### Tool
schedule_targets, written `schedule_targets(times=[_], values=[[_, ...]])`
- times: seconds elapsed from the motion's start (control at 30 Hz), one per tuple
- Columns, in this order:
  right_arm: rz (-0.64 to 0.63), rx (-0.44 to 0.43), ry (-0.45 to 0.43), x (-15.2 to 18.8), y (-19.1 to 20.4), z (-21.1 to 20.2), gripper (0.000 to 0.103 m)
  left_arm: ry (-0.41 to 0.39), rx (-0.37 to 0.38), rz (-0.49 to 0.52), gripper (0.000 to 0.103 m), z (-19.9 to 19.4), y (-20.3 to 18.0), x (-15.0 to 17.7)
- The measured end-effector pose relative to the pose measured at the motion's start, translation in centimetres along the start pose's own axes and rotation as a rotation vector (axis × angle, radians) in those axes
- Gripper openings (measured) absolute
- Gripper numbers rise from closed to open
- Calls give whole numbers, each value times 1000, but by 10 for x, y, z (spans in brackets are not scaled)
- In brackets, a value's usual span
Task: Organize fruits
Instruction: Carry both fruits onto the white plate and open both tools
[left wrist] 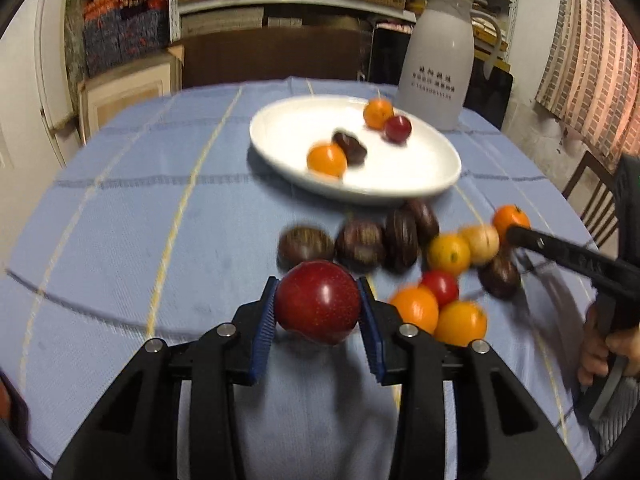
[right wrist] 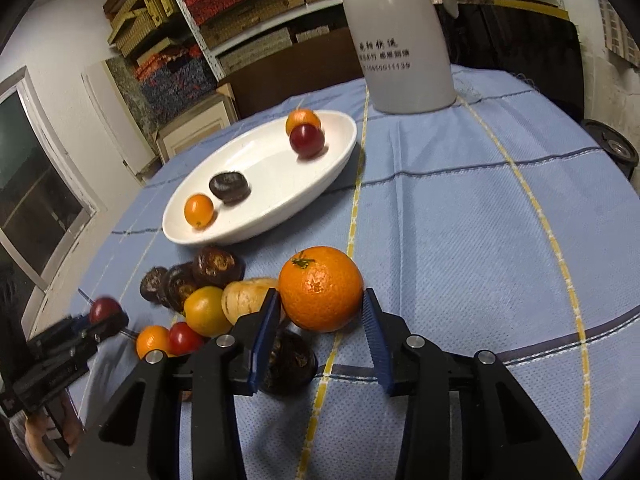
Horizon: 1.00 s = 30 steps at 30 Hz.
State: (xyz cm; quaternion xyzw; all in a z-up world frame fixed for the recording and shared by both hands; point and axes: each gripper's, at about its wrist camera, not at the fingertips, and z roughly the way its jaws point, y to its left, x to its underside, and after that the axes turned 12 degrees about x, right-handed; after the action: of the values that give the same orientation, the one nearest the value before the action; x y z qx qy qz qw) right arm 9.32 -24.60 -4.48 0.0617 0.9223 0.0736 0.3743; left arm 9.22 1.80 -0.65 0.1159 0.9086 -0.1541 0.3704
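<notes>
though motion-blurred, loose fruits (left wrist: 400, 248) hide one another.

Your desk (right wrist: 500, 216) has a blue cloth (right wrist: 460, 272), a white plate (right wrist: 256, 232), a white jug (right wrist: 400, 40) and loose fruit (right wrist: 208, 312).

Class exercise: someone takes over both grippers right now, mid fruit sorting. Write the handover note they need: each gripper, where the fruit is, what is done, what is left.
Left gripper: jaws shut on a red plum, just above the tablecloth.
Right gripper: jaws shut on an orange, beside the pile.
Plate: holds four fruits, two small oranges, one red, one dark.
Done: those four are on the plate.
Left: put both held fruits on the plate, then clear the pile of dark, orange, red and pale fruits lying in front of the plate. The white jug stands behind the plate.
</notes>
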Motion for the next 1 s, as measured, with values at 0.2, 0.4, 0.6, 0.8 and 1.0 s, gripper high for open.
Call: schedule_targets(times=[0.2, 0.4, 0.6, 0.8, 1.0], values=[[9, -16, -59, -27, 1, -25, 42, -89, -71, 69, 37, 1, -16, -66], [-28, -12, -135, -78, 22, -34, 42, -143, -77, 46, 37, 24, -14, -114], [-22, -37, -122, -102, 41, 8, 42, -109, -105, 37, 37, 78, 4, -133], [-74, -22, -61, -103, 58, 49, 42, -77, -114, 16, 37, 113, 24, -137], [-100, 0, -19, -97, 60, 68, 43, -47, -107, 15, 38, 131, 29, -135]])
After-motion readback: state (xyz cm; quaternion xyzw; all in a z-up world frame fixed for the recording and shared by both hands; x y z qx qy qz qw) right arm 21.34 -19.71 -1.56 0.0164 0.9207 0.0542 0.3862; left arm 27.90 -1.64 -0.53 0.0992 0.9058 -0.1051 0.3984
